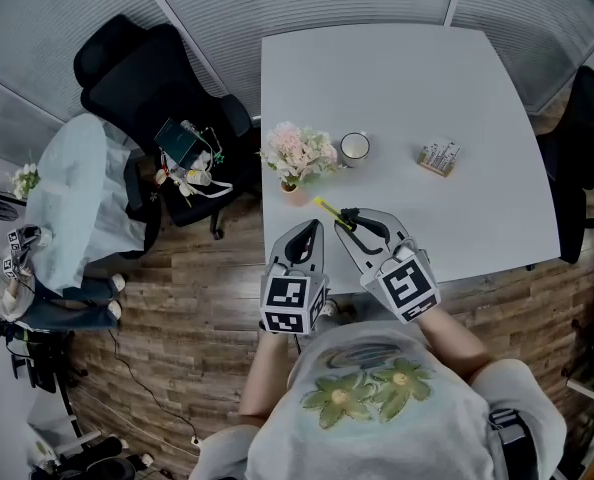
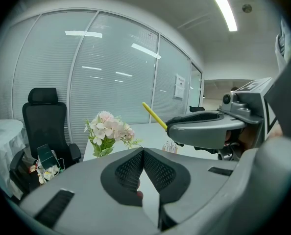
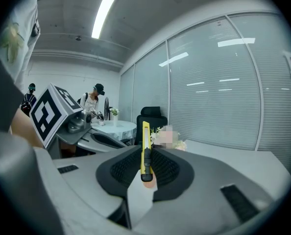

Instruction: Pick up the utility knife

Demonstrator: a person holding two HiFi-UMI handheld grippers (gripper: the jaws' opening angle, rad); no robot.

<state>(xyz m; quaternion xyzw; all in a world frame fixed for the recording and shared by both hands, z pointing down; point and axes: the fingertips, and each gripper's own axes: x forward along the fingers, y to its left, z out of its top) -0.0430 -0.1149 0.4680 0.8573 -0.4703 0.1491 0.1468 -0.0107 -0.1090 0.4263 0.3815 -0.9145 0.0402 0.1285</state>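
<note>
The yellow utility knife [image 3: 145,148] is clamped upright between the black pads of my right gripper [image 3: 146,164], and its tip sticks out past the jaws. From the head view, the right gripper [image 1: 346,219] hovers over the near edge of the white table [image 1: 477,78], and the knife [image 1: 328,209] points toward the flowers. The left gripper view also catches the knife [image 2: 154,115] protruding from the right gripper [image 2: 204,129]. My left gripper [image 1: 309,232] hangs just left of it, off the table's edge. Its pads [image 2: 135,166] meet at the tips with nothing between them.
On the table stand a small pot of pink flowers [image 1: 297,153], a white mug [image 1: 354,147] and a small box [image 1: 439,157]. A black office chair [image 1: 152,88] with clutter and a cloth-covered round table [image 1: 72,198] are to the left. People stand in the background [image 3: 92,102].
</note>
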